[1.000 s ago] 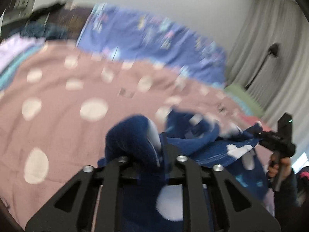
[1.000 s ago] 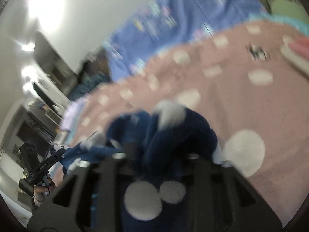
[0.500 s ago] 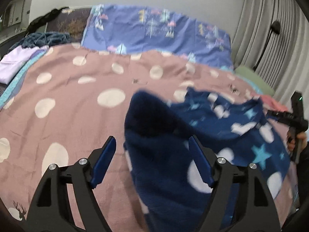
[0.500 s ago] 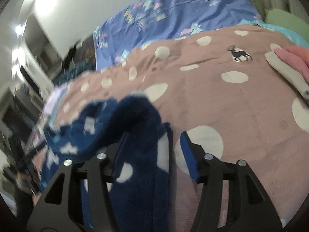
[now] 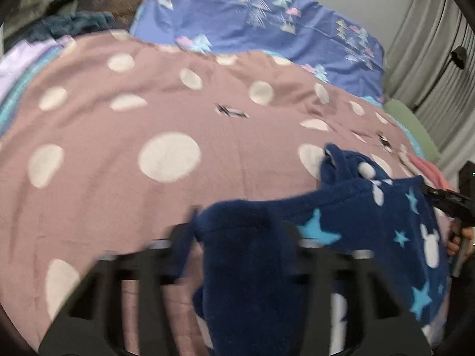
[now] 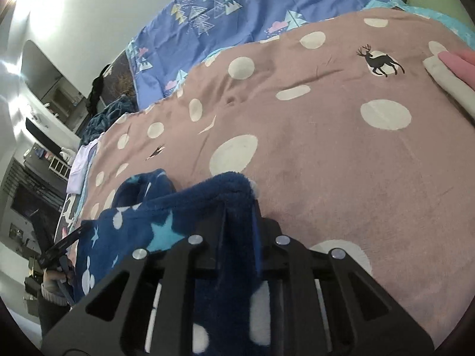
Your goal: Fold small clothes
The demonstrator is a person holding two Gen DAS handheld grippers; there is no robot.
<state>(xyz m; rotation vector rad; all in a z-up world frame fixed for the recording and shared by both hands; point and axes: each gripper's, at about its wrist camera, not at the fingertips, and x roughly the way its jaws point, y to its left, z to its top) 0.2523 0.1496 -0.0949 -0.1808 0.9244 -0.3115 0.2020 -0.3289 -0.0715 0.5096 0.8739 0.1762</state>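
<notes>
A small navy fleece garment point(image 5: 371, 219) with white dots and light blue stars hangs stretched between my two grippers above the bed. My left gripper point(image 5: 237, 237) is shut on one corner of it; the fabric bunches over the jaws and hides the fingertips. My right gripper point(image 6: 237, 207) is shut on the other corner, which also shows in the right wrist view point(image 6: 142, 216). The right gripper appears at the far right of the left wrist view point(image 5: 445, 201); the left gripper appears at the lower left of the right wrist view point(image 6: 59, 249).
A pink-brown bedspread point(image 5: 178, 118) with white dots and small deer covers the bed. A blue patterned sheet point(image 5: 267, 23) lies at the head. Folded pink and white cloth point(image 6: 451, 74) lies at the right. Dark clothes point(image 5: 71, 26) and a lilac piece sit at the far left. Curtains hang at the right.
Half a second ago both grippers stood open around the garment's edge. Now both are shut on it, and the cloth is pulled taut between them.
</notes>
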